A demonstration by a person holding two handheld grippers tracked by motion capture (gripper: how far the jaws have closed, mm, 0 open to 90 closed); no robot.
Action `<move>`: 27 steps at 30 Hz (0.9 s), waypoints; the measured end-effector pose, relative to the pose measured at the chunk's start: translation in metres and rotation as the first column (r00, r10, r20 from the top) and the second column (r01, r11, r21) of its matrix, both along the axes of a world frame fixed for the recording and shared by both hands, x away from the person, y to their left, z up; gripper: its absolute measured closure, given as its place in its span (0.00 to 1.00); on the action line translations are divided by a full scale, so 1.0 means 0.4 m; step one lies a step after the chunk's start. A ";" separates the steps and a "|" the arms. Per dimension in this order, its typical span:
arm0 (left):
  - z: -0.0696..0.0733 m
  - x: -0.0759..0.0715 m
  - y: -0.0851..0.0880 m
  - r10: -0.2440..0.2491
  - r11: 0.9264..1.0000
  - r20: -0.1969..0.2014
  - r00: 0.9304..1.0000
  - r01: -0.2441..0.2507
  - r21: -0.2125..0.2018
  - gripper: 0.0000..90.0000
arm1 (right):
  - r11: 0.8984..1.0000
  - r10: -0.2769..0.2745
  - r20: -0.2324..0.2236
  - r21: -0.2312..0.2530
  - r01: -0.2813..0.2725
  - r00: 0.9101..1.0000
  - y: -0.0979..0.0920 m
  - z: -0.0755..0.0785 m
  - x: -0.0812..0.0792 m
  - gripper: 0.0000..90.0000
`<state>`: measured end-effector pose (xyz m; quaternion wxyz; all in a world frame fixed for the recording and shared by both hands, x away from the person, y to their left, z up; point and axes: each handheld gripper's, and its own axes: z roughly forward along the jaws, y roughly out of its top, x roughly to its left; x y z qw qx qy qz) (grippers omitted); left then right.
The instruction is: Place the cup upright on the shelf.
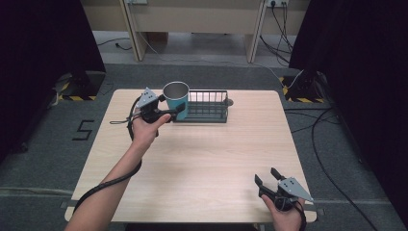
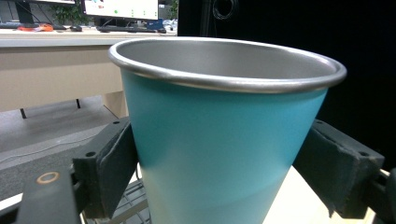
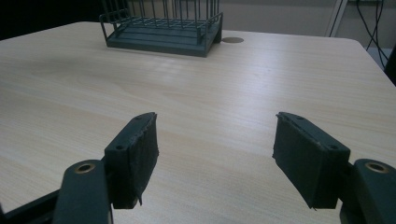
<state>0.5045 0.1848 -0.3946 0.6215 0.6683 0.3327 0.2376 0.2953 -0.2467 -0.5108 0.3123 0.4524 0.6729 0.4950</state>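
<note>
Left gripper (image 1: 174, 112): jaws closed around the teal cup (image 1: 177, 99), one pad on each side of the cup wall. In the left gripper view the cup (image 2: 224, 140) sits between the two black pads (image 2: 109, 163), both pressed flat against its teal side below the rolled steel rim. Cup upright, mouth up, bare metal inside. Whether its base rests on anything cannot be told.

Cup position, high view: at about 11 o'clock from the desk (image 1: 202, 159) centre, at the left end of the dark wire rack (image 1: 207, 106), touching or overlapping that end. Rack bars show just below the cup in the left gripper view (image 2: 126, 205). The left hand (image 1: 146, 127) comes up from 6 o'clock, forearm crossing the desk's left half, cable looping round the arm.

Right gripper (image 1: 268, 179): jaws wide open, holding nothing, touching nothing. It lies near the desk's front edge at about 5 o'clock, well apart from the cup, held by the right hand (image 1: 284, 214). In the right gripper view the two pads (image 3: 135, 156) stand far apart over bare wood (image 3: 224, 107), pointing toward the rack (image 3: 163, 28) at 12 o'clock, at the far side of the desk. A round grommet hole (image 3: 232, 40) lies just beside the rack's right end.
</note>
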 end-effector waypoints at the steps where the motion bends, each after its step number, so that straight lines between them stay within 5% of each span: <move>1: 0.001 0.006 -0.006 -0.001 1.000 -0.002 1.000 0.001 -0.001 0.18 | 1.000 0.001 0.001 0.000 -0.001 1.000 0.000 0.000 0.000 0.35; 27: 0.020 0.096 -0.086 0.011 1.000 -0.003 1.000 -0.011 0.016 0.18 | 1.000 0.001 0.000 0.000 -0.001 1.000 -0.001 0.001 0.000 0.35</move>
